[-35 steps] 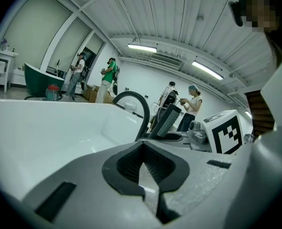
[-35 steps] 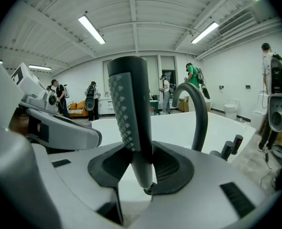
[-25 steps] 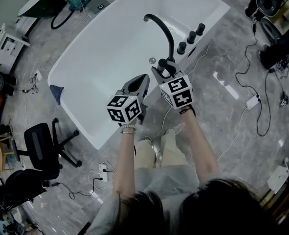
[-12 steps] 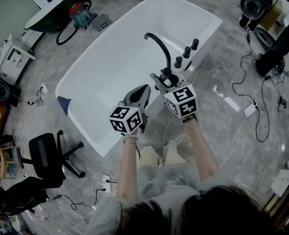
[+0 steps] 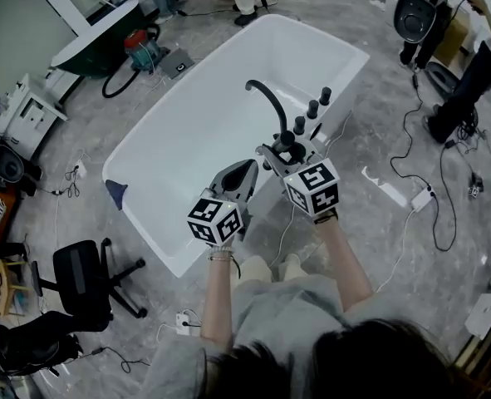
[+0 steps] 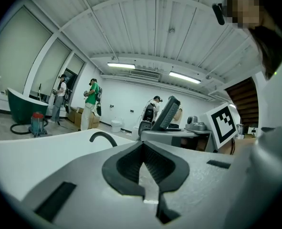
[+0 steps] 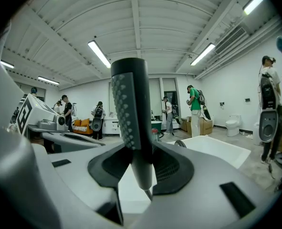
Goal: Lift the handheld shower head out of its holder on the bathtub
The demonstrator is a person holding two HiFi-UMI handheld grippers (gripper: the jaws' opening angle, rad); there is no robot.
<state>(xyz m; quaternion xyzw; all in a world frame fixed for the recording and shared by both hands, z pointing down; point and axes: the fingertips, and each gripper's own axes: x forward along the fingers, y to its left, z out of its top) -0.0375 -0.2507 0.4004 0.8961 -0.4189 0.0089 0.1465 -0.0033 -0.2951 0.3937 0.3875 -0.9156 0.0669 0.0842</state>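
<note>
The black handheld shower head (image 5: 288, 142) is clamped in my right gripper (image 5: 277, 152), held above the near rim of the white bathtub (image 5: 115, 173). In the right gripper view the shower head (image 7: 130, 123) stands upright between the pads, nozzle face turned left. My left gripper (image 5: 243, 169) hovers just left of it over the tub's edge, shut with nothing in it; its pads (image 6: 152, 162) meet in the left gripper view. The curved black faucet spout (image 5: 266, 94) and three black knobs (image 5: 311, 110) stand on the rim beyond the grippers.
A black office chair (image 5: 83, 273) stands left of the person. Cables and a power strip (image 5: 428, 194) lie on the grey floor at the right. A red vacuum (image 5: 141, 52) and a dark green tub (image 6: 21, 109) are behind. Several people stand far off.
Both grippers have risen together, and the shower head has come up with the right one, away from the tub rim. The left gripper stayed shut and empty beside it.
</note>
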